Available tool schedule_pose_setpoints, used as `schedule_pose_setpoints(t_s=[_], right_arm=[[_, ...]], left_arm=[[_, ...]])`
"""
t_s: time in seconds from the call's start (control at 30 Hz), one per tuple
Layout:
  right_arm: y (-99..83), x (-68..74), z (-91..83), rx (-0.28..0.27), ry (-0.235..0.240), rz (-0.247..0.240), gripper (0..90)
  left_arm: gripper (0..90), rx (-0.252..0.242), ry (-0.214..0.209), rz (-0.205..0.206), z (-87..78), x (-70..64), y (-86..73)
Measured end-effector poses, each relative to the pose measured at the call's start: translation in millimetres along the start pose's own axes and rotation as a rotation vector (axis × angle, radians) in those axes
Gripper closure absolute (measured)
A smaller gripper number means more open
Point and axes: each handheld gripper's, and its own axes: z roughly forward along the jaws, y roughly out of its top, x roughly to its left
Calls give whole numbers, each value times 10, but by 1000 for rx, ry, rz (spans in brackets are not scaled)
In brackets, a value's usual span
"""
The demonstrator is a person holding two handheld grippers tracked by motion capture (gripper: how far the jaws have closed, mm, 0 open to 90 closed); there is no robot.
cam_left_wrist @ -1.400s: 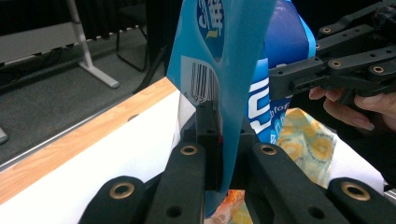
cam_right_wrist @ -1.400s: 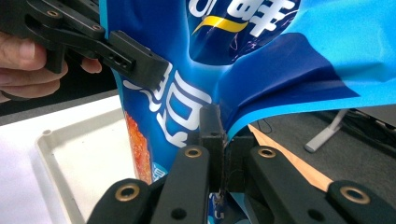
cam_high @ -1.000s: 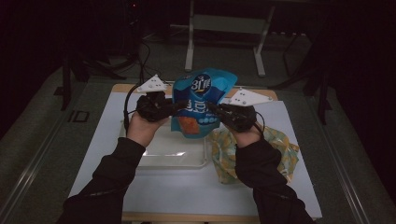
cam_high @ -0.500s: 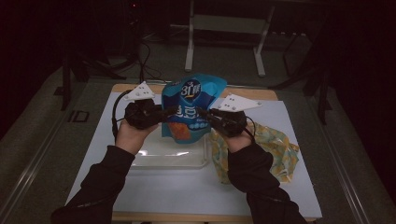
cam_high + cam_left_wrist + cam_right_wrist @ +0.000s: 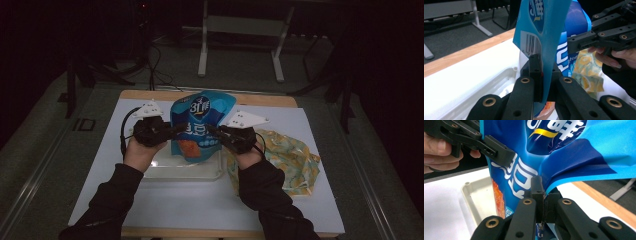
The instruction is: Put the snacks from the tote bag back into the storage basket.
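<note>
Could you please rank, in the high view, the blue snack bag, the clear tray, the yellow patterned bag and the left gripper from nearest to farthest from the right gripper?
From the right gripper:
1. Blue snack bag, clamped in its jaws.
2. Clear tray, just below and toward the person.
3. Yellow patterned bag, on its outer side; too close to call against the tray.
4. Left gripper, across the bag.

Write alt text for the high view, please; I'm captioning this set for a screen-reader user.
A person at a white-covered table holds a blue snack bag upright between two black grippers, the left gripper and right gripper each clamped on a side edge. Below it sits a clear tray; a yellow patterned bag lies to the right.
</note>
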Motion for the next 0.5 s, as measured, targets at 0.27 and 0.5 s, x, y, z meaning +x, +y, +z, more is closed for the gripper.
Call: schedule_pose_setpoints(t_s=[0.27,0.5], right_arm=[[-181,6,117,27,3,18,890],[-320,24,224,47,11,39,890]], left_arm=[[881,15,-17,-20,98,91,-200],[881,22,-30,-38,153,178,-366]])
